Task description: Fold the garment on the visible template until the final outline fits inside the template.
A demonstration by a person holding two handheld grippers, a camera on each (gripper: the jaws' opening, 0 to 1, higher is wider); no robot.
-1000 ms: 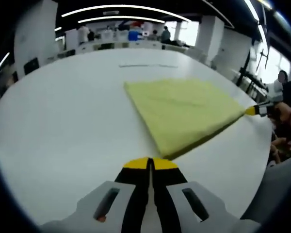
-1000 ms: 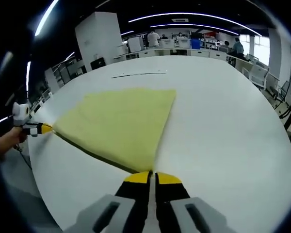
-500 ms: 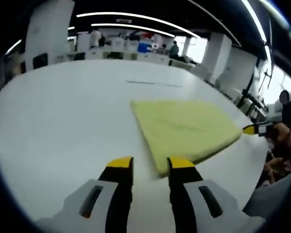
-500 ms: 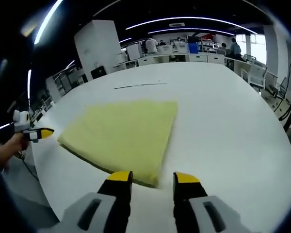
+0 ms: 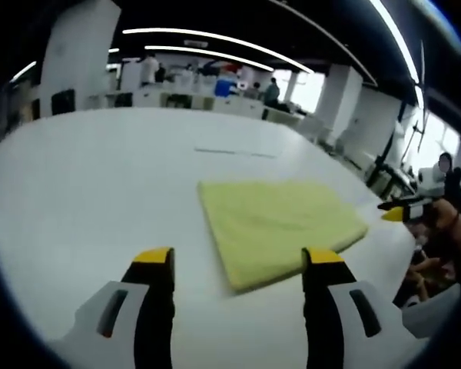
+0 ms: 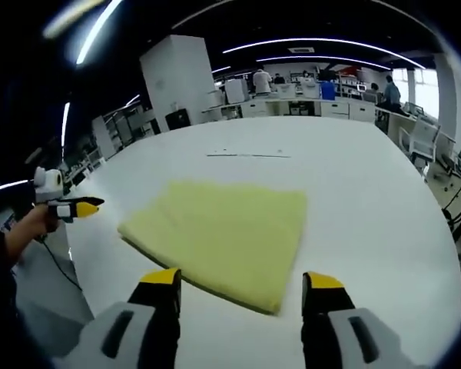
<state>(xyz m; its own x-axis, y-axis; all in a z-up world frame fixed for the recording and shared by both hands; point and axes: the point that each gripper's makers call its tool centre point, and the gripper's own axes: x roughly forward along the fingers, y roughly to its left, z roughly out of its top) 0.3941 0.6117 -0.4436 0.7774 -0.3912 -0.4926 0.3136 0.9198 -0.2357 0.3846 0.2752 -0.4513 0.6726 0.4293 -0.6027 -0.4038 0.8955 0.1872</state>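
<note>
It is a large open lab or office: long ceiling lights [image 6: 334, 40], white pillars [image 6: 180, 77], distant desks [image 6: 307, 108] with people.

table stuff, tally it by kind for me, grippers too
Folded yellow garment: 1
Dark line marked on the white table beyond the garment: 1
Left gripper, jaws apart and empty: 1
Right gripper, jaws apart and empty: 1
Total: 4
</note>
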